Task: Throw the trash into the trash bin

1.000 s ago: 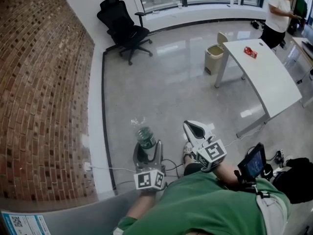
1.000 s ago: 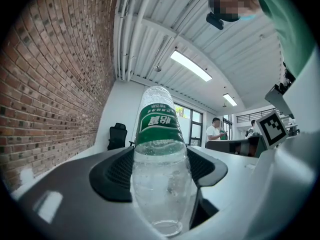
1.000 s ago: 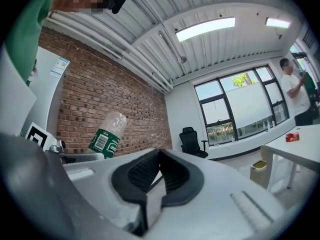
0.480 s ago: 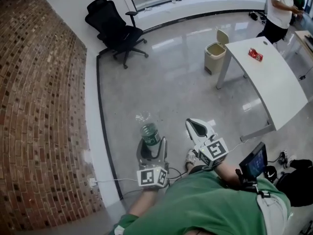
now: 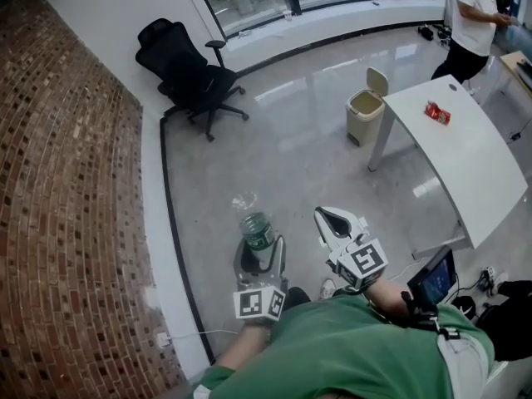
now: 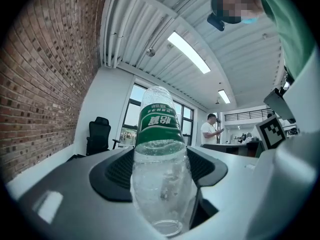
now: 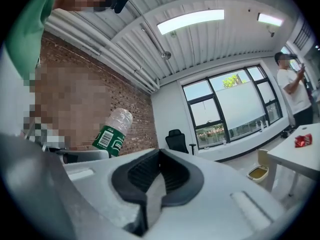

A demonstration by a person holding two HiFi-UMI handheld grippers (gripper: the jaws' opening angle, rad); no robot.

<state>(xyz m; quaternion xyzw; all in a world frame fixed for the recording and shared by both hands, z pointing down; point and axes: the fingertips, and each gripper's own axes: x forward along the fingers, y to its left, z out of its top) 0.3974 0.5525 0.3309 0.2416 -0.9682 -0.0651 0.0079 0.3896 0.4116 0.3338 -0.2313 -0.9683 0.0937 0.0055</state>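
A black swivel office chair [image 5: 187, 73] stands near the red brick wall [image 5: 66, 223]; a small red packet [image 5: 437, 112] lies on the long white table [image 5: 482, 173], near its far edge

We find the bottle [image 5: 257, 229] between the left gripper's [image 5: 259, 254] jaws, with the right gripper [image 5: 333, 220] beside it at right. Ahead, the trash bin [image 5: 364, 116] stands left of the table [image 5: 474, 169], the chair [image 5: 187, 73] farther left.
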